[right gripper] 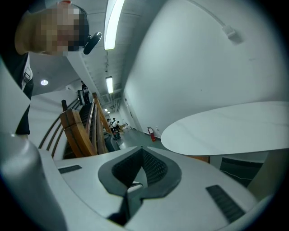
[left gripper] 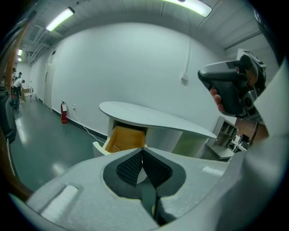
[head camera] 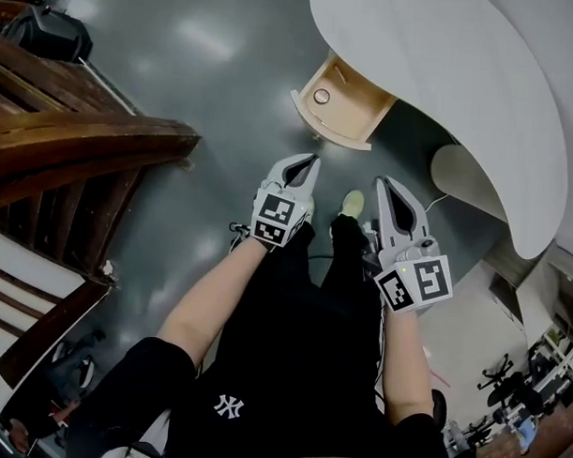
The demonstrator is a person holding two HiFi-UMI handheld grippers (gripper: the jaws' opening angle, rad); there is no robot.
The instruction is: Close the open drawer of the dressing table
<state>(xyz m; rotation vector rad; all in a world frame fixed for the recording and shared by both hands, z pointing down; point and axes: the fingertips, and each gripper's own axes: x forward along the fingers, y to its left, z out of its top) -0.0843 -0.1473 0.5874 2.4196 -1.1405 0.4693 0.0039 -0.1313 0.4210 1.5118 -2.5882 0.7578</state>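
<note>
The white dressing table (head camera: 479, 99) curves across the top right of the head view. Its wooden drawer (head camera: 340, 101) stands pulled out toward me, with a small round thing inside. In the left gripper view the open drawer (left gripper: 122, 139) shows ahead under the tabletop (left gripper: 153, 118). My left gripper (head camera: 310, 165) is held in the air short of the drawer, jaws shut and empty. My right gripper (head camera: 386, 185) hangs beside it, below the tabletop's edge, also shut with nothing held. In their own views the left gripper (left gripper: 142, 150) and right gripper (right gripper: 141, 150) show tips meeting.
A wooden staircase rail (head camera: 74, 141) fills the left side. Grey floor (head camera: 207, 89) lies between it and the table. A round white stool (head camera: 462, 173) stands under the table at right. A red fire extinguisher (left gripper: 64, 113) is by the far wall.
</note>
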